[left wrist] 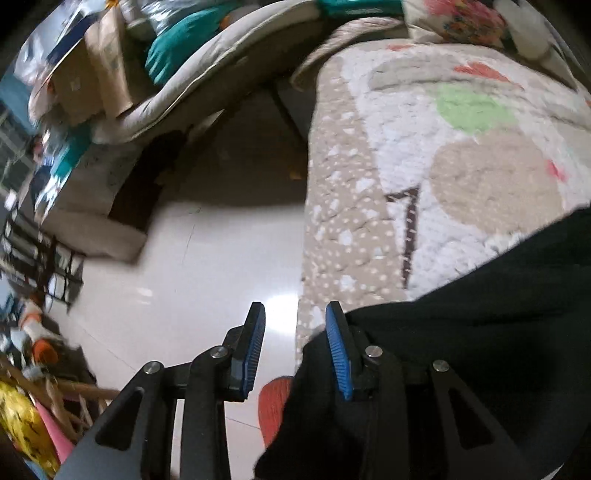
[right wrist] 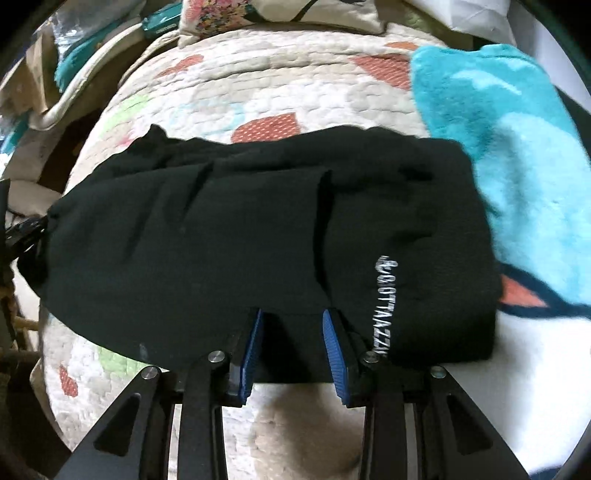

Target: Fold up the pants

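The black pants [right wrist: 240, 229] lie folded across a patterned quilt [right wrist: 258, 92] on the bed, with white lettering [right wrist: 384, 306] near their right end. My right gripper [right wrist: 291, 321] is open, its blue-padded fingers at the pants' near edge, with the fabric edge lying over the fingertips. In the left wrist view the pants [left wrist: 461, 332] fill the lower right. My left gripper [left wrist: 295, 317] is open at the bed's left edge; its right finger [left wrist: 338, 350] touches the pants' end, its left finger [left wrist: 255, 347] hangs over the floor. The left gripper's tip also shows at the far left in the right wrist view [right wrist: 26, 229].
A turquoise towel [right wrist: 517, 166] lies right of the pants. A floral pillow [right wrist: 229, 14] sits at the bed's far end. Left of the bed is a white tiled floor [left wrist: 184, 277], with a padded chair [left wrist: 203, 74], cardboard boxes [left wrist: 92, 74] and clutter [left wrist: 29, 406].
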`<act>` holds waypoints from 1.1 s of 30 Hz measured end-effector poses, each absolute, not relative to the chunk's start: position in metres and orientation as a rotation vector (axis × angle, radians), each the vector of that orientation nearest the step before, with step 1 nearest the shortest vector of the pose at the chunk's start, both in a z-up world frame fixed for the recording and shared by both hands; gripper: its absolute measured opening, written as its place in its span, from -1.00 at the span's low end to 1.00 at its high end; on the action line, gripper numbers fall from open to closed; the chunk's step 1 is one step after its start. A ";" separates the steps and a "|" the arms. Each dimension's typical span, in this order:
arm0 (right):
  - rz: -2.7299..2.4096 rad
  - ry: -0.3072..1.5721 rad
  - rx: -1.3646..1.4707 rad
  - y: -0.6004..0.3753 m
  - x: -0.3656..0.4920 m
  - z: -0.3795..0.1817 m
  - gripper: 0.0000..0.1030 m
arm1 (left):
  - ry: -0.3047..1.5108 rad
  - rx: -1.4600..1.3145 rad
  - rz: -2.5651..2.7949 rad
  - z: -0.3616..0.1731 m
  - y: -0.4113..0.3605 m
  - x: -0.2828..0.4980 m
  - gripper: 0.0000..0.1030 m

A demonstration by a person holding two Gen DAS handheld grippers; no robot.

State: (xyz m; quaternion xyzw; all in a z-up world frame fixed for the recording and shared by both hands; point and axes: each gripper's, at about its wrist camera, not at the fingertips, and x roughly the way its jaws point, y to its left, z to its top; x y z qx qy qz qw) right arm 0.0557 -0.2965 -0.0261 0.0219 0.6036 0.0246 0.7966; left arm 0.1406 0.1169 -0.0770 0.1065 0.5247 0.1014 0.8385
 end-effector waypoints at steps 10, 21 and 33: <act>0.421 1.072 -0.027 -0.202 0.129 0.029 -0.28 | 1.108 -0.163 0.136 -0.042 0.152 0.114 -0.34; 0.456 1.159 -0.094 -0.183 0.197 -0.029 -0.94 | 1.200 -0.121 0.062 -0.071 0.106 0.114 -0.35; 0.240 1.125 -0.172 -0.183 0.248 -0.031 -0.98 | 1.206 -0.112 0.086 -0.070 0.105 0.120 -0.34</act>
